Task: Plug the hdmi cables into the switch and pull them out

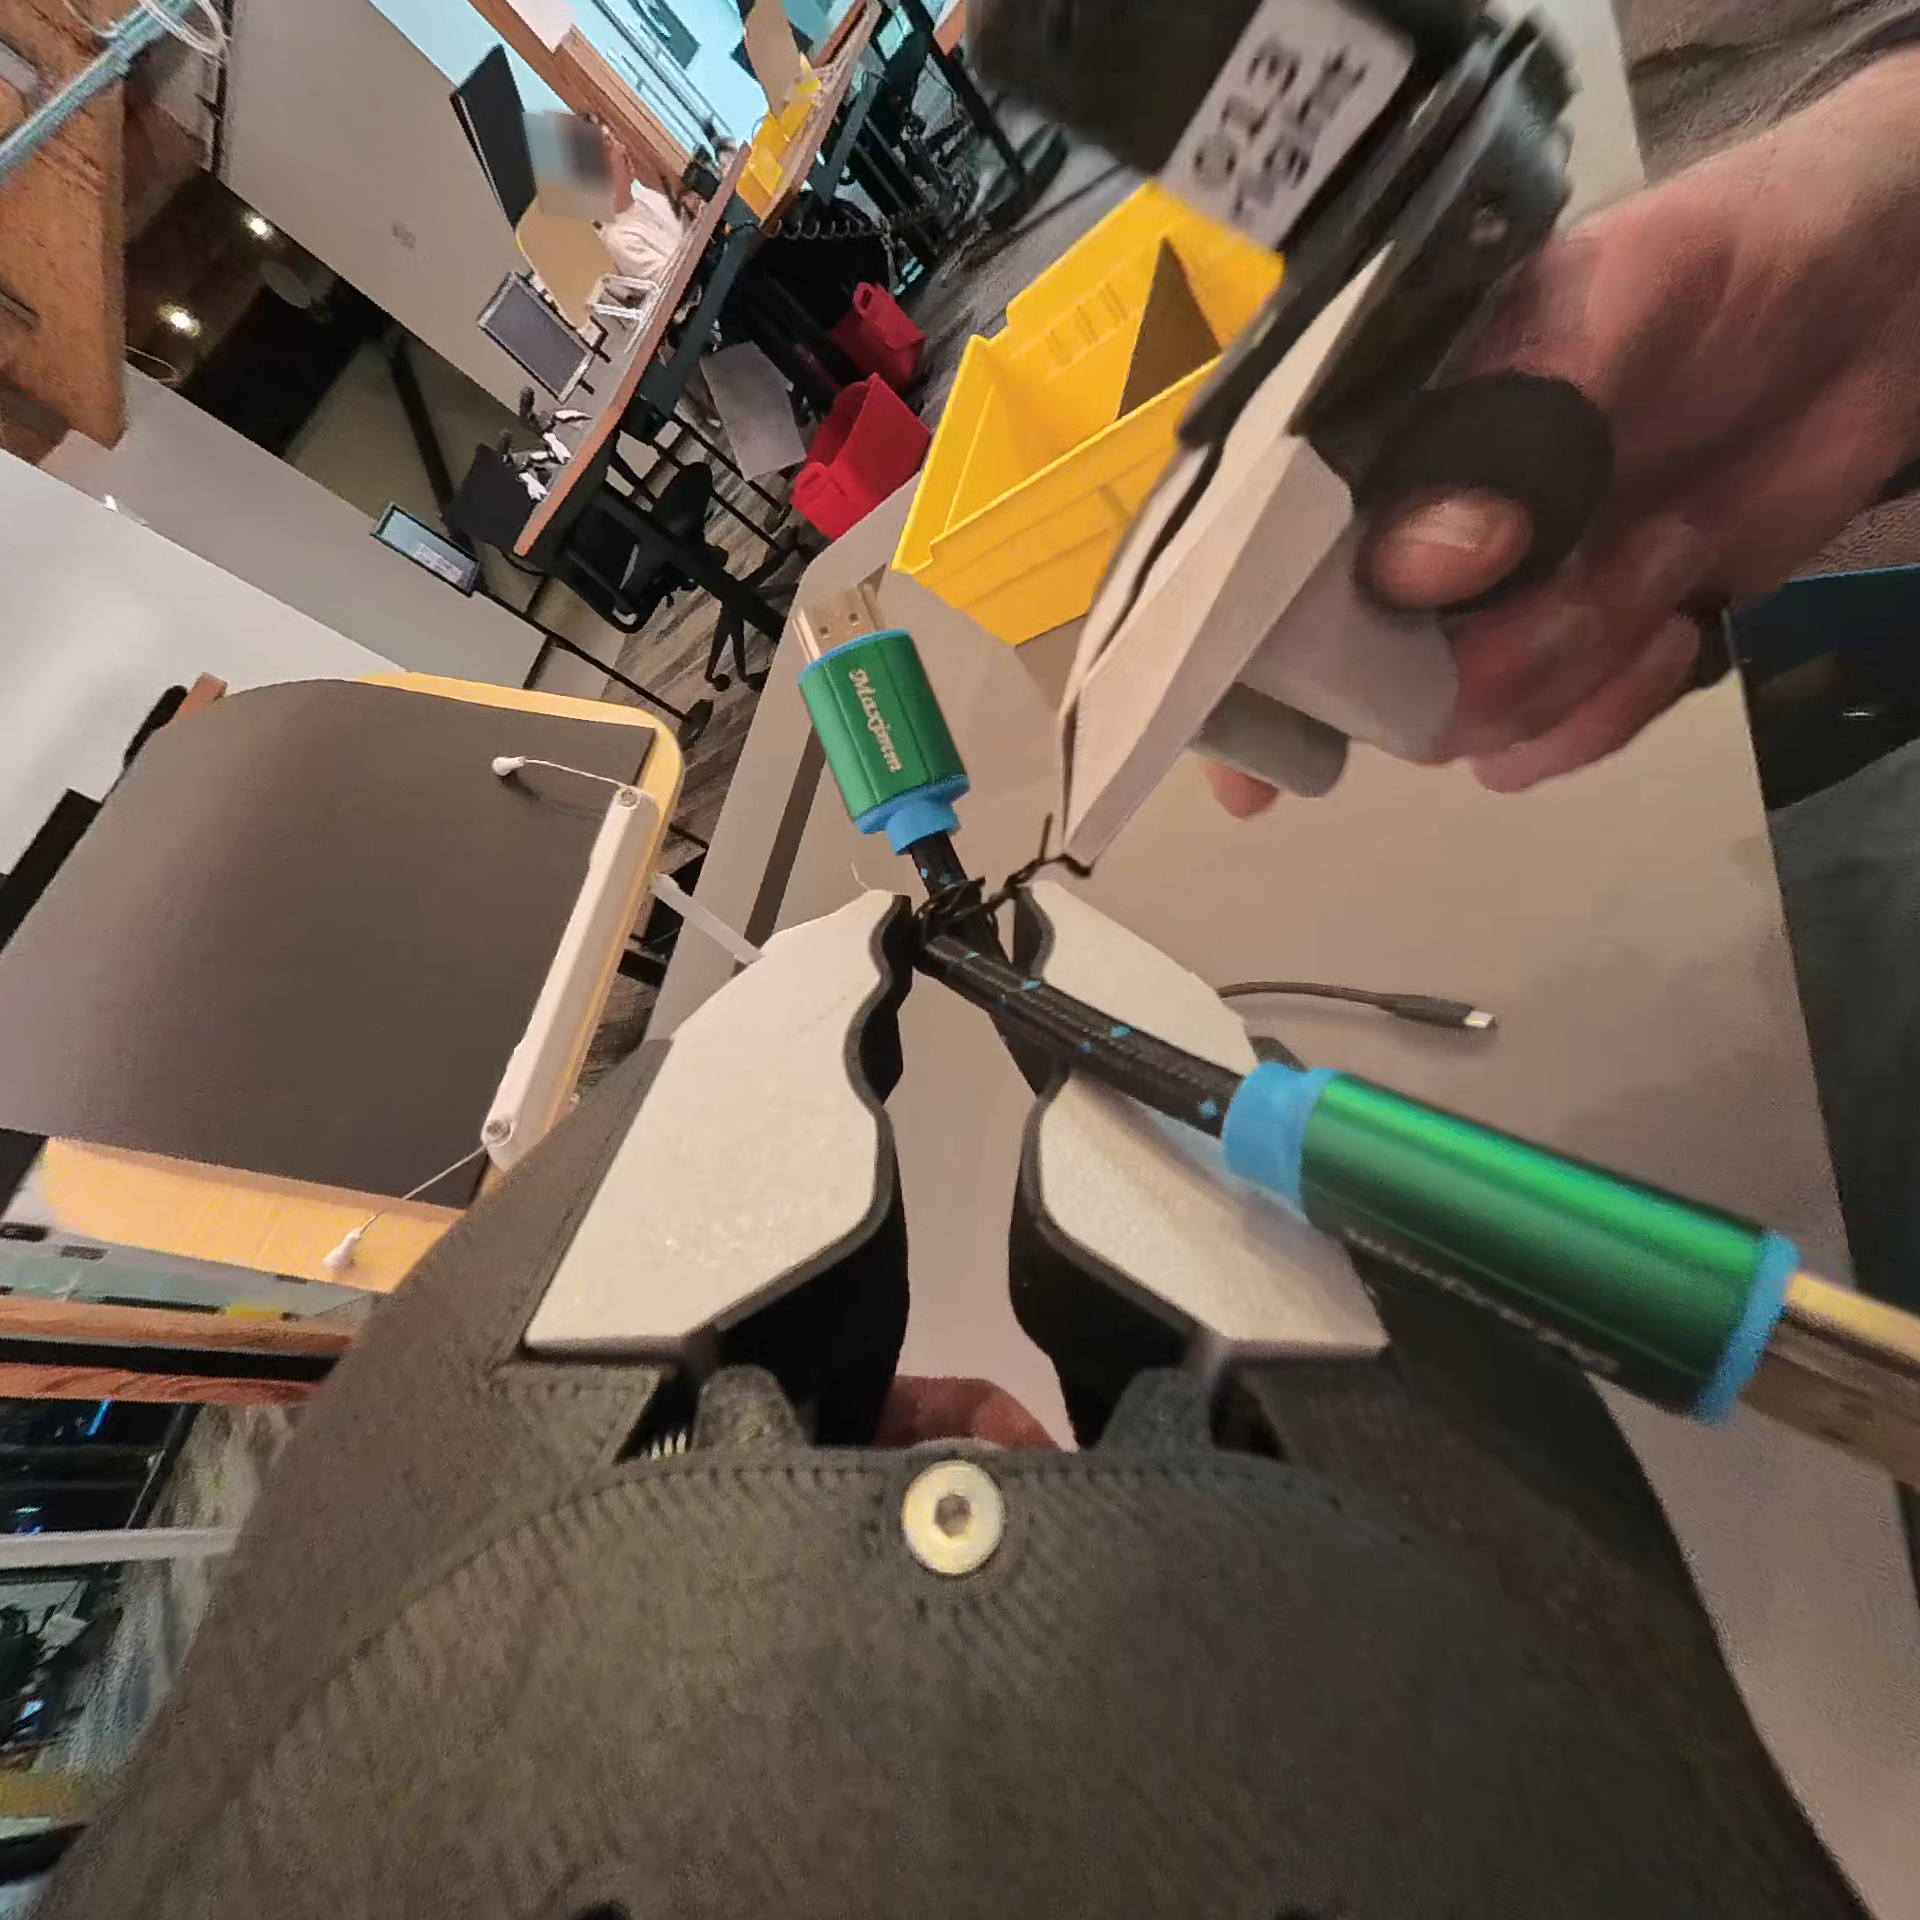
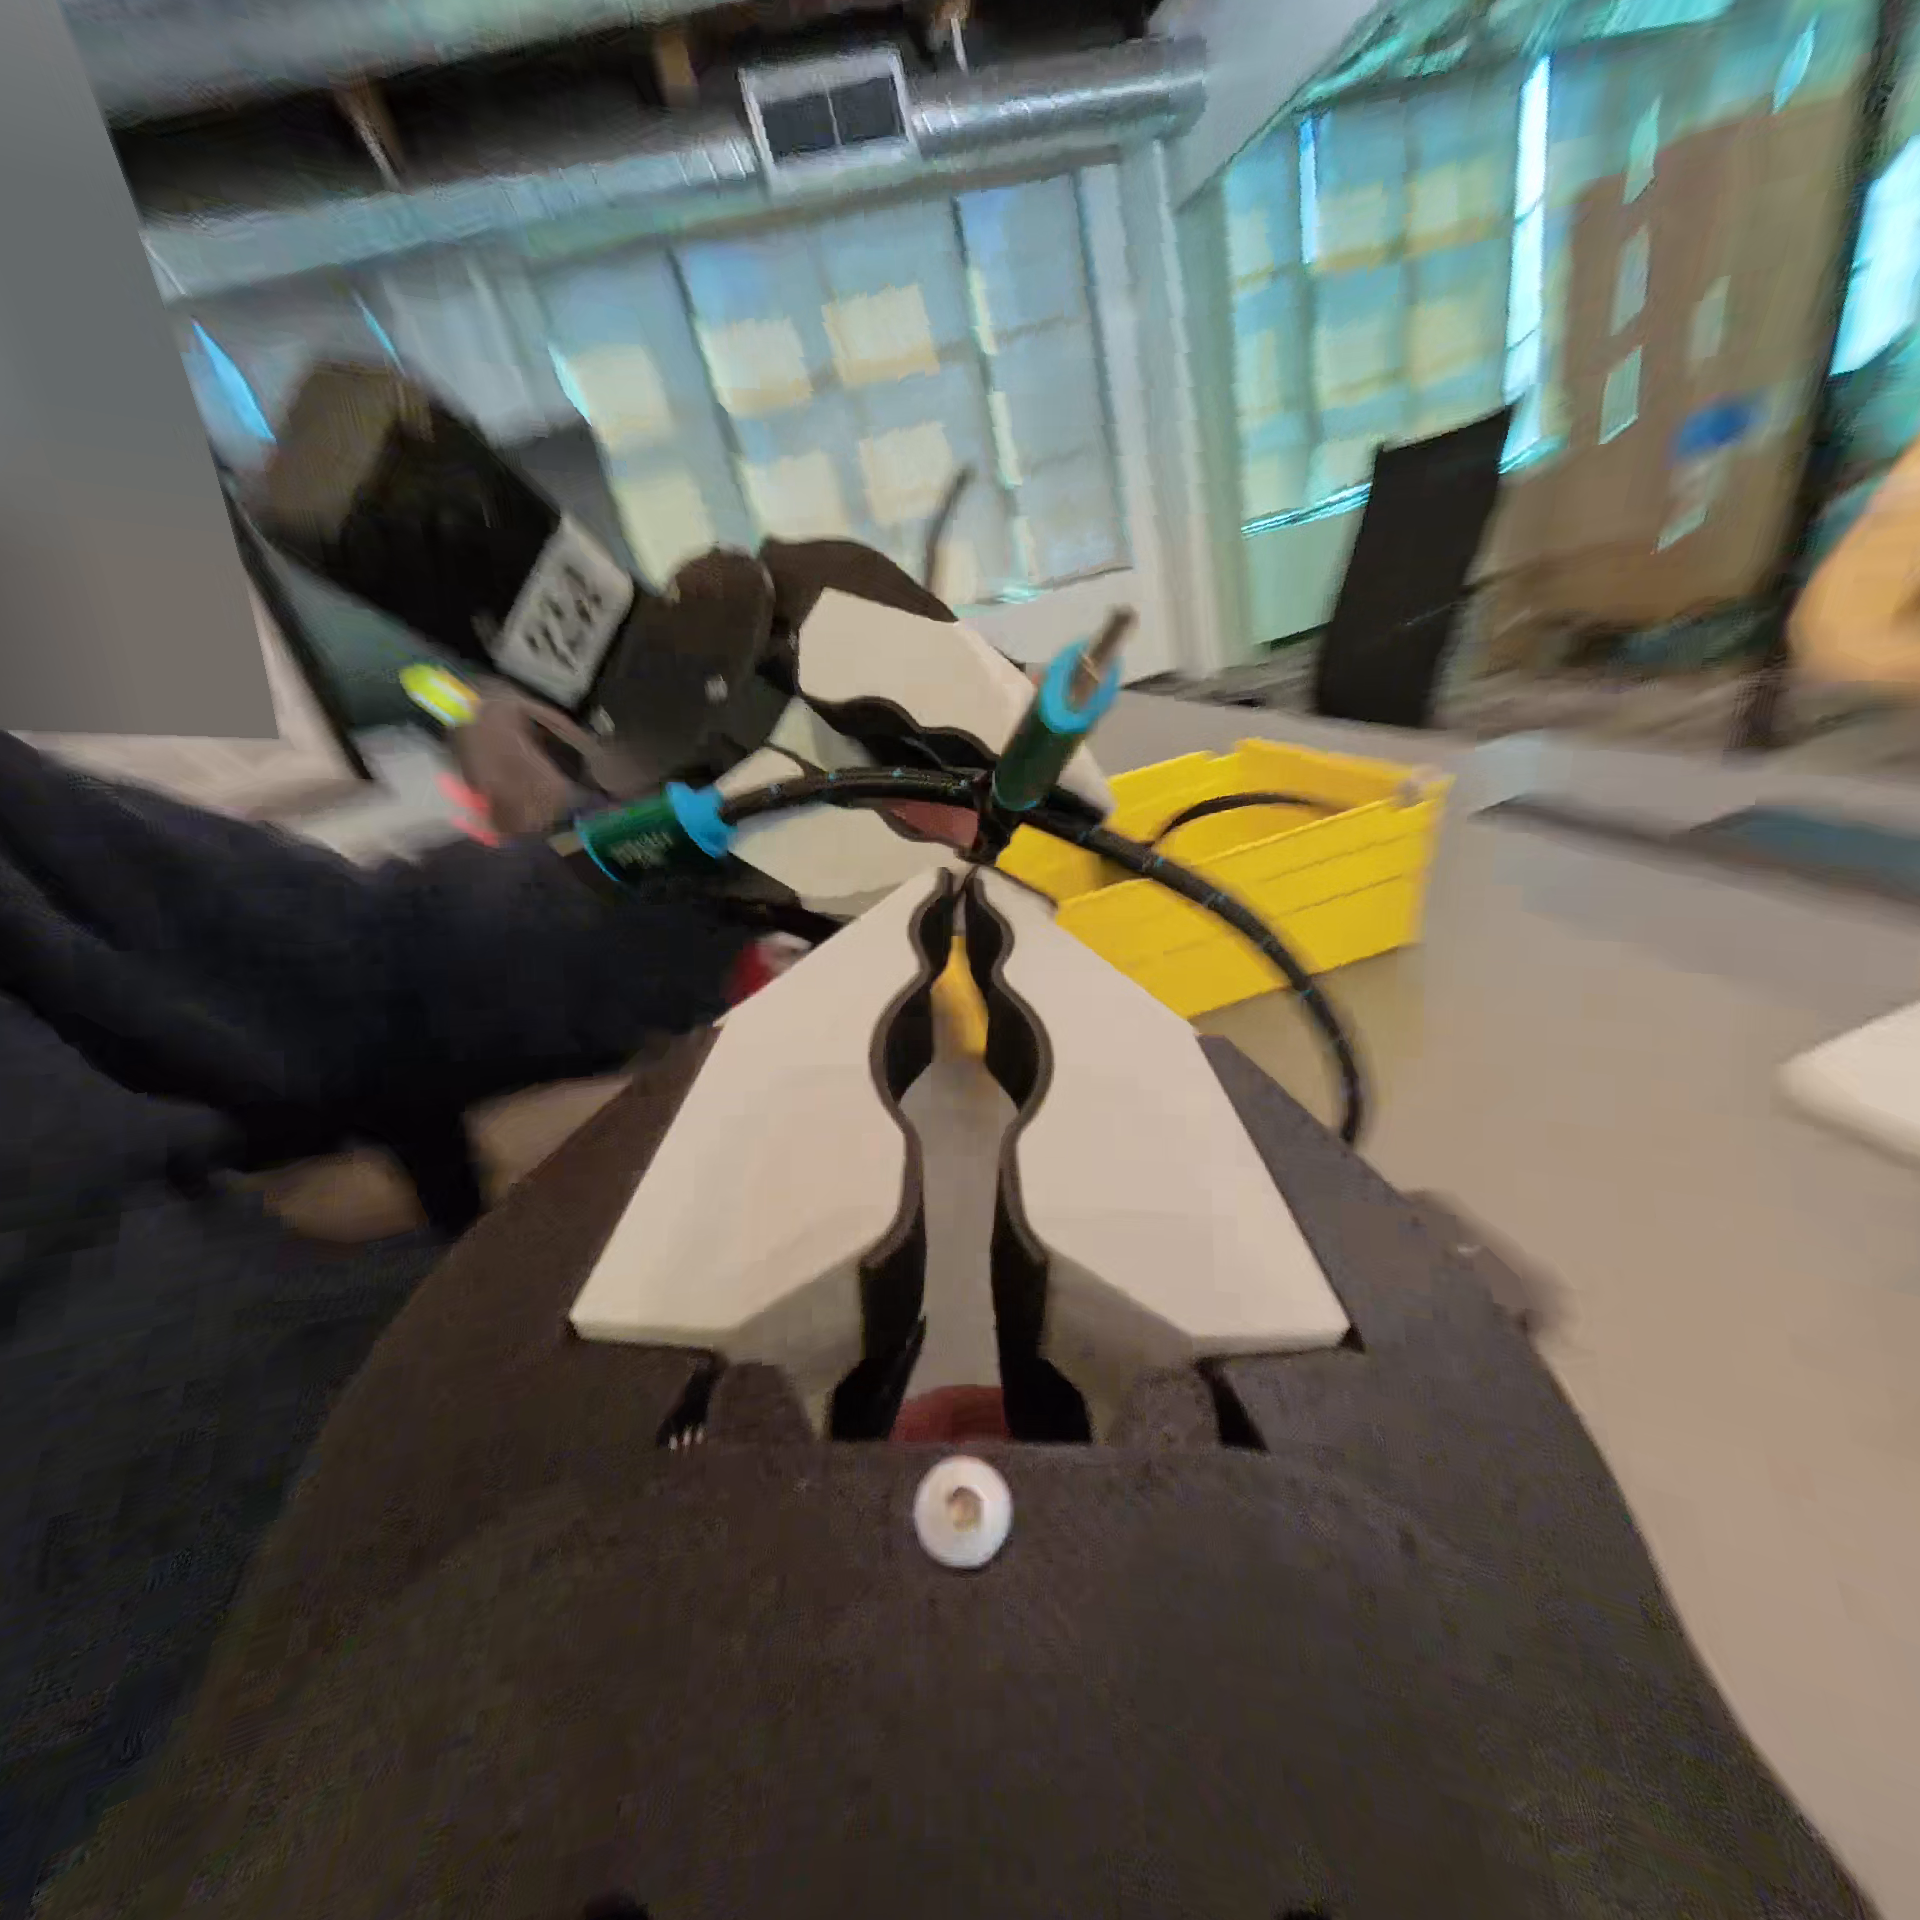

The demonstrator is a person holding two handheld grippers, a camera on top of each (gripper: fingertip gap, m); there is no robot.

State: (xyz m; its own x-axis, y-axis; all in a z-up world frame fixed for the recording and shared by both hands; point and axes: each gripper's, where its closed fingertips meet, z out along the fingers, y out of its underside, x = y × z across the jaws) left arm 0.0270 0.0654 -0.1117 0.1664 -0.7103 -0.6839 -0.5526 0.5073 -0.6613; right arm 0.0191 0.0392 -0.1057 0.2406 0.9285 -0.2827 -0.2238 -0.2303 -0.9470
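My left gripper (image 1: pixel 961 914) is clamped on the bundled HDMI cable (image 1: pixel 1081 1023), its tips pinching the black braided cord where a thin black twist tie (image 1: pixel 1023 868) binds the loops. One green plug (image 1: pixel 883 727) with blue collars sticks up and away past the tips, its metal end bare, while the second green plug (image 1: pixel 1507 1236) juts toward me on the right, lying across the right finger. My right gripper (image 2: pixel 958 883) has its jaws drawn nearly together, and its tips meet the end of that tie; whether it truly grips the tie, I cannot tell. In the right wrist view the picture is blurred, yet I see the left gripper facing mine, with the cable looping down to the right toward the grey counter (image 2: pixel 1558 1039). A yellow bin (image 2: pixel 1299 894) stands on the counter just behind the cable. Farther right on the counter lies a thin black cord (image 1: pixel 1371 1003) with a small plug. To my left sits a black panel (image 1: pixel 312 935) with a white bracket.
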